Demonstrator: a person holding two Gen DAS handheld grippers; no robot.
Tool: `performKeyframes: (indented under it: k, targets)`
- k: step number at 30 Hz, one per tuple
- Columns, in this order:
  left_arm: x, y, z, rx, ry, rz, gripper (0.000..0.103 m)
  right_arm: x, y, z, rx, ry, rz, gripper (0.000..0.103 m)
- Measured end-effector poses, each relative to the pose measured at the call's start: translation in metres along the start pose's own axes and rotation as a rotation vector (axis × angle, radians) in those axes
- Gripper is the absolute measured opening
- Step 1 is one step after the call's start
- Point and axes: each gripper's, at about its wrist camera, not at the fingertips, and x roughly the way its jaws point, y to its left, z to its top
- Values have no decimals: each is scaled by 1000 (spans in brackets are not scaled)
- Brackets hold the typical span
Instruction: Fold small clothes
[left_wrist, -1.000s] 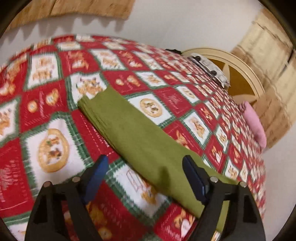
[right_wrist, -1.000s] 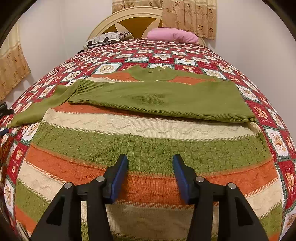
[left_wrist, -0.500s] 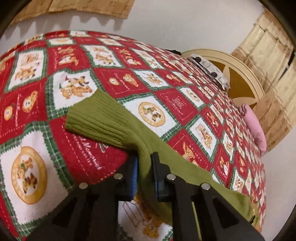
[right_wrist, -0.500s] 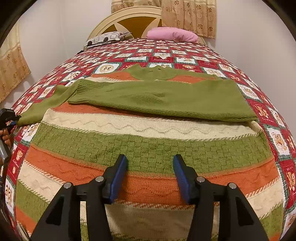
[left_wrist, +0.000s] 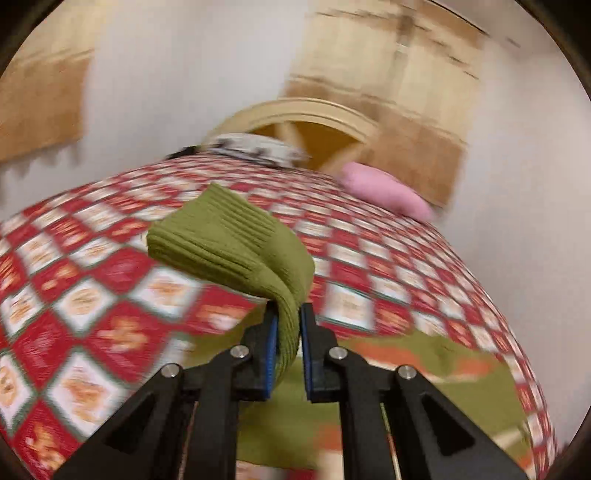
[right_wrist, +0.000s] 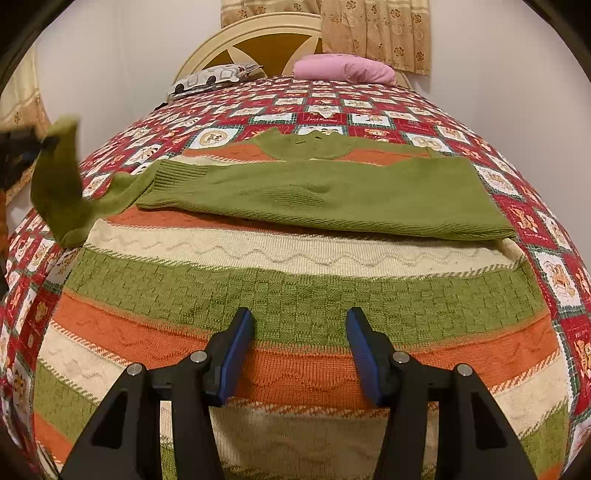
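A striped knit sweater (right_wrist: 295, 295) in green, orange and cream lies flat on the bed. One green sleeve (right_wrist: 332, 195) is folded across its chest. The other green sleeve (left_wrist: 229, 236) hangs in the air, its ribbed cuff drooping over my left gripper (left_wrist: 287, 314), which is shut on it. In the right wrist view that lifted sleeve (right_wrist: 59, 184) rises at the far left, above the quilt. My right gripper (right_wrist: 300, 332) is open just over the sweater's lower orange stripe, with nothing pinched between its fingers.
The red and white patchwork quilt (right_wrist: 369, 110) covers the whole bed. A pink pillow (right_wrist: 343, 70) and a patterned pillow (right_wrist: 214, 77) lie against the cream headboard (right_wrist: 258, 33). Walls stand close on both sides, and curtains (right_wrist: 373, 33) hang behind.
My left gripper shut on the green sleeve near its cuff, then lifted it off the quilt and swung round toward the sweater's body. The right gripper has not moved.
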Motion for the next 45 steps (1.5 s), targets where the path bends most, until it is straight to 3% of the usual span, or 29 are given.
performKeyframes:
  k: [5,9,13,14,16,18,20,21,24,28,29,31,33,37,41,42,43,44,45]
  targets:
    - [22,-73,-42,112,112,-112,12,-1,-2,0,17,-3,18,54]
    - [37,-106,-77,176,213,-127,11,-1,-2,-1,21,-2,22,55]
    - [52,-115,-99,211,335,-110,11,-2,-2,-1,21,-1,28,57]
    - [51,-116,-102,218,361,-115,15,-2,-2,-1,21,-1,28,57]
    - [43,-113,-105,213,366,-130,27,-2,-2,-1,21,-1,27,57]
    - [30,-107,-102,206,342,-129,53,-2,-2,-1,23,-3,29,57]
    - [6,-88,-97,181,285,-108,72,-3,-3,-1,29,-4,32,57]
    - [3,-81,-97,167,270,-100,75,-3,-4,-1,30,-3,34,57]
    - [-20,-43,-100,78,225,-39,75,-7,-5,2,38,-4,40,57]
    - [-29,-12,-110,5,180,53,75,-23,-16,36,151,-41,156,57]
    - [-25,-7,-112,-37,193,46,75,-25,-16,50,176,-49,170,59]
    - [-16,3,-116,-117,228,27,75,-19,-8,83,202,-46,205,74]
    - [-7,9,-120,-161,269,41,75,-9,10,104,176,-40,218,75]
    - [-10,14,-121,-220,246,14,75,31,59,140,40,0,151,75]
    - [-13,25,-123,-278,230,-33,75,89,104,144,-114,152,28,74]
    - [-13,27,-123,-291,228,-42,75,96,107,141,-134,162,-23,61]
    - [-13,28,-124,-295,227,-45,75,97,105,139,-136,165,-42,28]
    - [-13,28,-123,-295,227,-45,75,100,99,137,-111,181,-39,15]
    - [-14,28,-124,-293,228,-43,75,98,91,137,-75,182,-14,11]
